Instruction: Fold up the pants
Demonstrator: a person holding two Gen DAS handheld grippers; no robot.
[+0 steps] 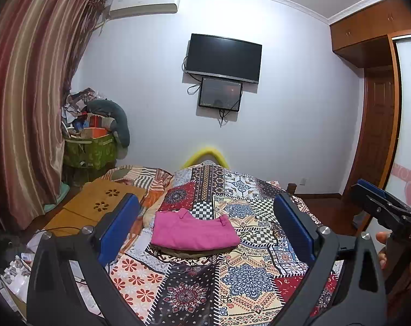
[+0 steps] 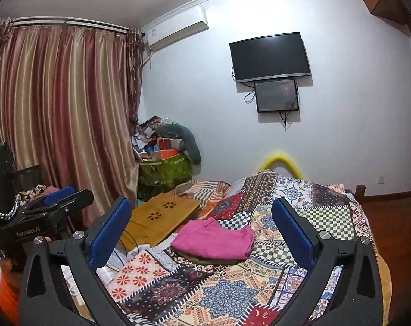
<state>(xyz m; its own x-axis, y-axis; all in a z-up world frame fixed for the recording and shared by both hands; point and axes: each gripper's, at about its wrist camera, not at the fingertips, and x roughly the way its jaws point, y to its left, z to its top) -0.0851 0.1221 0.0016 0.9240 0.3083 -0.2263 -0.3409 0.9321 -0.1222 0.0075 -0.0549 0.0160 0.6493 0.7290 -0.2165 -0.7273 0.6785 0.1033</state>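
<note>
Pink pants (image 1: 194,231) lie folded into a compact rectangle on the patchwork bedspread (image 1: 246,279), resting on a flat brown pad. They also show in the right wrist view (image 2: 215,239). My left gripper (image 1: 205,228) is open and empty, held back above the near part of the bed, with the pants seen between its blue pads (image 1: 118,228). My right gripper (image 2: 202,233) is open and empty too, held back from the pants. The right gripper shows at the right edge of the left wrist view (image 1: 379,203).
A wooden lap desk (image 1: 96,206) lies on the bed left of the pants, with cables and papers beside it. A green bin of clutter (image 1: 94,146) stands by the curtain (image 1: 28,95). A television (image 1: 224,57) hangs on the far wall. A wardrobe (image 1: 379,114) is at right.
</note>
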